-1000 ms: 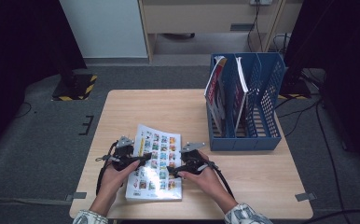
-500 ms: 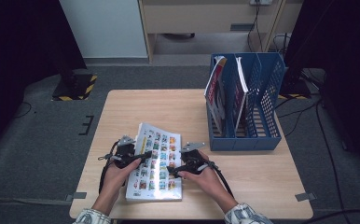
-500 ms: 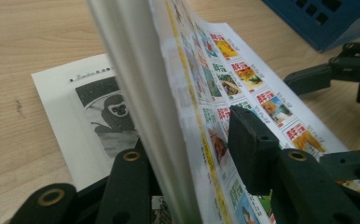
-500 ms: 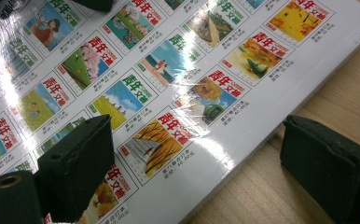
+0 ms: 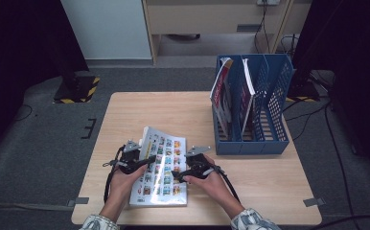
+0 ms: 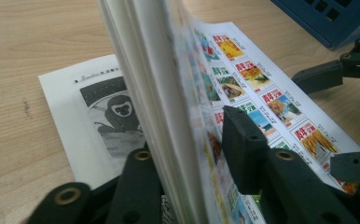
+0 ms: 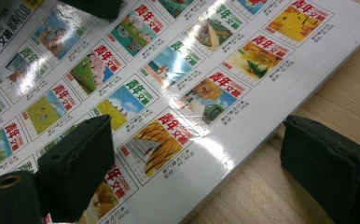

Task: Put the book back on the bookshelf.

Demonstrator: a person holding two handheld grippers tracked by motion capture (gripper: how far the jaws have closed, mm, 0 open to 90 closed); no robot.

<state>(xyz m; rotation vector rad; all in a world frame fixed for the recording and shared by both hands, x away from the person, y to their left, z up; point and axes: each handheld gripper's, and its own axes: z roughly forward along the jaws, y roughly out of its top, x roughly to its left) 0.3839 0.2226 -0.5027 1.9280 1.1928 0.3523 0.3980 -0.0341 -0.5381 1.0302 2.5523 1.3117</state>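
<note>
— Magazine (image 5: 161,167) placement? It lies near the counter's (image 5: 140,110) front edge, left of the middle, glossy cover up.

— And the left tool (image 5: 142,160)? Its jaws have just been closing and now pinch the lifted left part of the cover and pages, which stands up off a page with a monkey drawing (image 6: 117,114).

— The right tool (image 5: 178,175)? Jaws apart, one resting over the cover, the other over bare wood past the magazine's edge.

— Further right? A blue file rack (image 5: 252,112) holding magazines, by the counter's right edge.
</note>
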